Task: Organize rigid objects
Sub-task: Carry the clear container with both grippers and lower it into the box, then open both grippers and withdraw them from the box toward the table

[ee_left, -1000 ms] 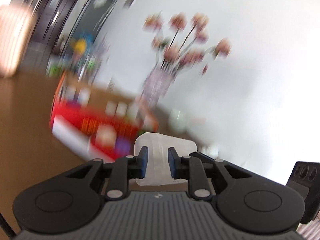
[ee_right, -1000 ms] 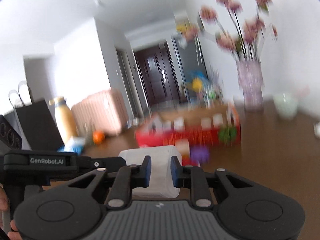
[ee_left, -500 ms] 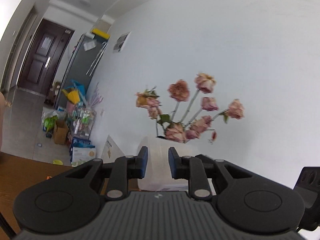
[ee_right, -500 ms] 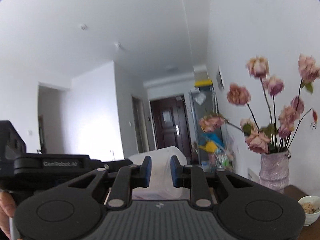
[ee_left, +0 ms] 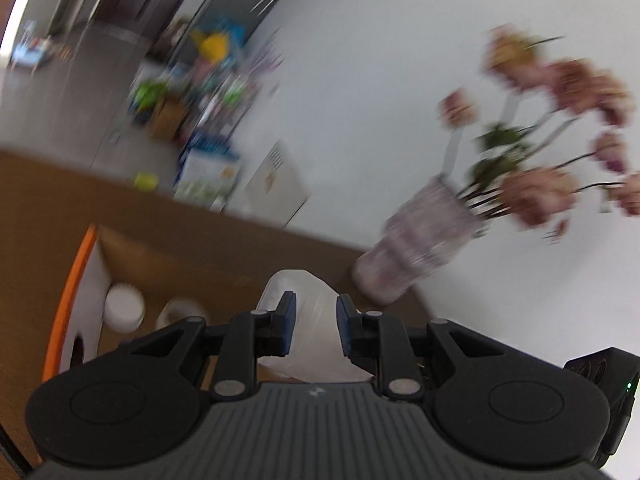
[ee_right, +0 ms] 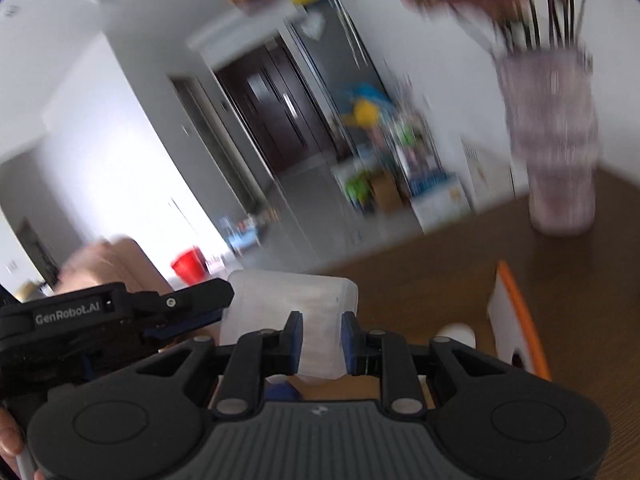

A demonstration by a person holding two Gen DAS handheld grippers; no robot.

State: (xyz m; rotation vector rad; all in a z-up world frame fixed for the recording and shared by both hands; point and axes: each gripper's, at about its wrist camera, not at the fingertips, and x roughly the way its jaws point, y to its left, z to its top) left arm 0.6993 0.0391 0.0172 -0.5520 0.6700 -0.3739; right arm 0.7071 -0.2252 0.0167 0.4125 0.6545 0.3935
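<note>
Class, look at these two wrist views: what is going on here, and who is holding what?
A person holds a gripper in each hand, and both grip one translucent plastic container between them. The left gripper and the right gripper each have their jaws shut on it, above a brown wooden table. Ahead stands a vase of pink flowers, and an orange-edged box lies just below. Both views are motion-blurred.

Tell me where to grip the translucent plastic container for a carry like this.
Grip it on opposite side walls, one gripper per end. The translucent container is boxy with flat walls; the right gripper pinches one wall edge, the left gripper another. Judging from that, two-ended support should limit tilt.
</note>
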